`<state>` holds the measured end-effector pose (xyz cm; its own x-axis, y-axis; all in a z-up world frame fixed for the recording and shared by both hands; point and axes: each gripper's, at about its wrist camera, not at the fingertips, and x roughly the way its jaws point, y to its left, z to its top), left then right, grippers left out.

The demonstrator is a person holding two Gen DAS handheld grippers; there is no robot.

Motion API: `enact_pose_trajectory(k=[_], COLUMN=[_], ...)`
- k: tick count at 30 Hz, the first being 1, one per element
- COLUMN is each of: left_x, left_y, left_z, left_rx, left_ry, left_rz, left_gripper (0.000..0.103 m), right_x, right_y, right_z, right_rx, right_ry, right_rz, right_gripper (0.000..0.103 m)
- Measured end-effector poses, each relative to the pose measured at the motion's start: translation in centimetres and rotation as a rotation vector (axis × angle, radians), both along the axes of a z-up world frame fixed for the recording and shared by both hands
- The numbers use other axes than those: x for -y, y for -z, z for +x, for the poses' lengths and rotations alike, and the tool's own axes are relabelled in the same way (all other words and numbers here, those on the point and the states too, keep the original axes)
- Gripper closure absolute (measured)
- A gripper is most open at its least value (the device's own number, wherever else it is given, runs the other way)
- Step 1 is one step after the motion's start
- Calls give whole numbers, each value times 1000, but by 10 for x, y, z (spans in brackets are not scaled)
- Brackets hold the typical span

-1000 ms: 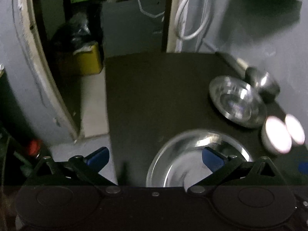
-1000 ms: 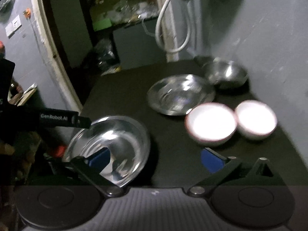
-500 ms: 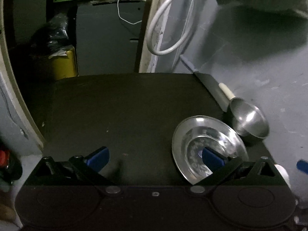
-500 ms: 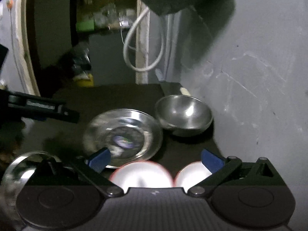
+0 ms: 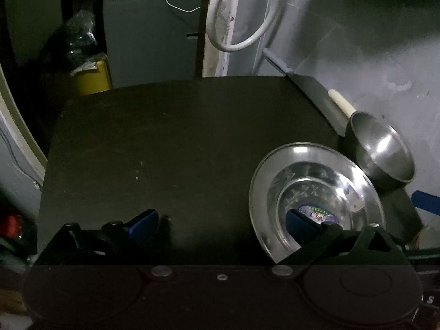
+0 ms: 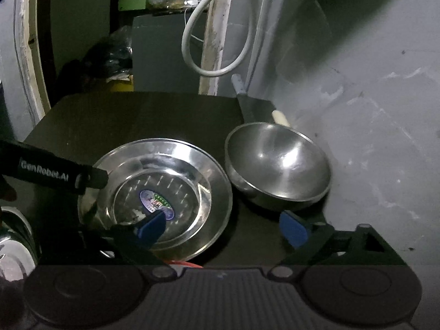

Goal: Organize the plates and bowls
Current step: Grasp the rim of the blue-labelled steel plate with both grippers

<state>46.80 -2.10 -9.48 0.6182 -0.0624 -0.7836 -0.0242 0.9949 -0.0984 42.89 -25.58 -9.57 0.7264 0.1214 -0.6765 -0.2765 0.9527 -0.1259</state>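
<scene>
A dark, matte black table (image 5: 170,148) stands against a scuffed grey wall (image 6: 371,110). Near its right edge lies a shallow round steel plate with a wide rim and a small oval sticker in its centre (image 6: 154,189). Just beyond it, in the far right corner by the wall, sits a deep round steel bowl (image 6: 277,165), tilted a little, its rim close beside the plate's (whether the two touch cannot be told).

The left gripper (image 5: 220,221) hovers over the table's near edge with its blue-padded jaws wide apart; they have just been closing slightly, and nothing is pressed between them. Its right pad hangs over the plate's inner well, its left pad over bare table.

The right gripper (image 6: 220,227) also stands wide, its jaws having just narrowed a little, with nothing gripped. Its left pad sits over the plate near the sticker, and its right pad is over the dark table below the bowl.

In the right wrist view a second steel dish (image 6: 13,247) shows partly at the left frame edge. A looped white hose (image 5: 242,27) hangs on the wall behind the table.
</scene>
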Motion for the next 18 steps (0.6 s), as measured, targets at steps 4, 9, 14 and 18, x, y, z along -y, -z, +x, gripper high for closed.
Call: enact_pose_trajectory(k=[4,9,14,18], left_x=[3,6,9,7], left_y=[4,5,5,5], left_z=[2,3,5,6], left_rx=[-28,-26,-21,-23], left_ry=[7,32,85,108], left_rz=[-19,-51,-90,-125], left_gripper=[20,39,67,80], right_x=[0,1,5,4], right_y=[4,9,14,14], right_z=[4,9,14,15], right_rx=[-17,-47,-71,-83], right_ry=[0,3,11,8], right_rz=[15,37,95,113], right_gripper=[21,33,59,69])
